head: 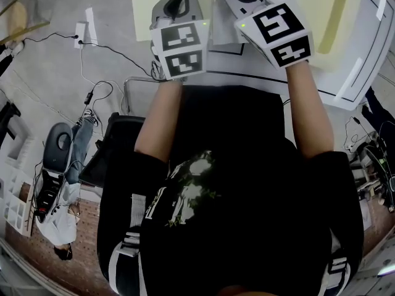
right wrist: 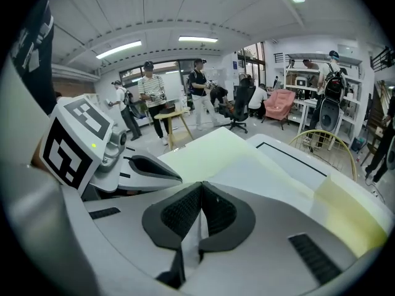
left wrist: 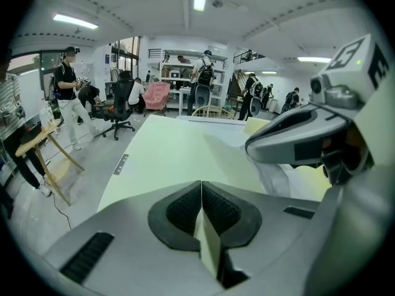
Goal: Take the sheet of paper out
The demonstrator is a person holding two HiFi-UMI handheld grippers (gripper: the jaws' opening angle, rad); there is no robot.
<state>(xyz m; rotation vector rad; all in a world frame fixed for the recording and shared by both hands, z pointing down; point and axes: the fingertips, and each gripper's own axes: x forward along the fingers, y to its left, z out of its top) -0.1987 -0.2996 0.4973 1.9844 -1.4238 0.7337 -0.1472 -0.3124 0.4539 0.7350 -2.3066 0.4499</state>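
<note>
So here's where we're at: both grippers are side by side, close together, just out in front of us over the surface (head: 345,85).

The left gripper (left wrist: 201,187) is clamped tight on the paper (left wrist: 179,153). The sheet's near edge runs right between the jaws, and the rest fans out ahead of the gripper, lying flat and spreading a bit to its left. It's pale yellow-green, matte and smooth, and thin enough that the pinched bit stands up like a little fin behind the pads (left wrist: 182,211). Those pads are black ribbed rubber, set in a smooth grey plastic shell.

The right gripper (right wrist: 201,187) is clenched too, but on something else: a whitish, slightly see-through sleeve (right wrist: 259,177), at least that's what it looks like to us. It sticks out ahead of that gripper and looks a bit crinkled where it sits below the gripper's nose in the left gripper view (left wrist: 274,177). The paper (right wrist: 210,156) shows just left of it and ahead.

The surface is white and glossy, with a thin black line around it. Off to the right gripper's right sits a pale yellow stack (right wrist: 345,208), soft-edged, apart from both grippers.
</note>
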